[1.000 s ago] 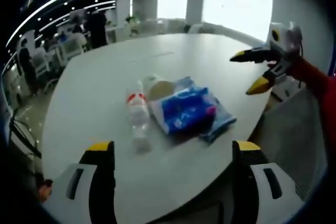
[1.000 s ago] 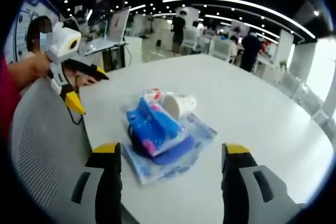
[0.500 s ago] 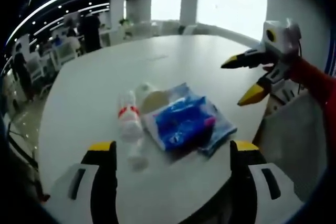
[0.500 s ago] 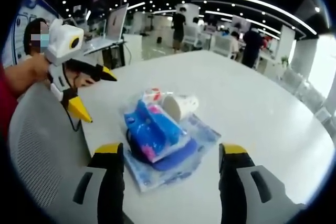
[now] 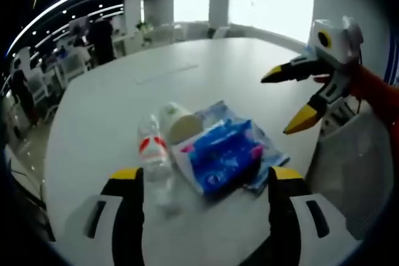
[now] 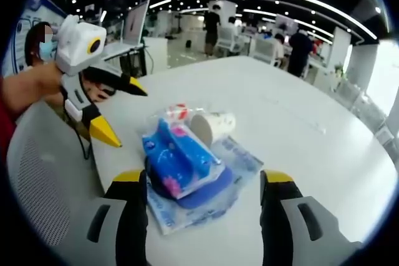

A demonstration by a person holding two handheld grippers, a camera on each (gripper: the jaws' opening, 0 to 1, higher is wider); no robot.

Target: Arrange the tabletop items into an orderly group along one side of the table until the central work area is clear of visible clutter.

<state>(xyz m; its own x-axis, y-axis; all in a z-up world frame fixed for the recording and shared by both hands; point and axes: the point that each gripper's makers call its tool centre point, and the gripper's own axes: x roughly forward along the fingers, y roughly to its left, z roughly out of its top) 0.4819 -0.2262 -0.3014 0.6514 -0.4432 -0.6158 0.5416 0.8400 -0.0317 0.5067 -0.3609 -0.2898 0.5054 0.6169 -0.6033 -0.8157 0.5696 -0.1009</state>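
A small pile lies near the edge of the white table (image 5: 112,91). It holds a blue tissue pack (image 5: 218,157), a paper cup (image 5: 177,123) on its side and a clear bottle (image 5: 153,154) with a red label, on a blue plastic packet (image 5: 271,154). My left gripper (image 5: 206,179) is open just short of the pile, nothing between its jaws. My right gripper (image 5: 287,99) hovers open to the pile's right. From the other side, the tissue pack (image 6: 177,160), the cup (image 6: 212,124) and the packet (image 6: 234,154) lie before my open right gripper (image 6: 202,182). My left gripper (image 6: 124,113) is open at left.
A grey mesh chair (image 6: 43,185) stands at the table edge by the pile, also the chair (image 5: 349,160) at right. The white table (image 6: 299,129) stretches bare beyond the pile. Desks, chairs and several people fill the office behind.
Both grippers have come a little closer to the pile, which looks larger in both views. The pile itself has not moved, and both grippers stay open.
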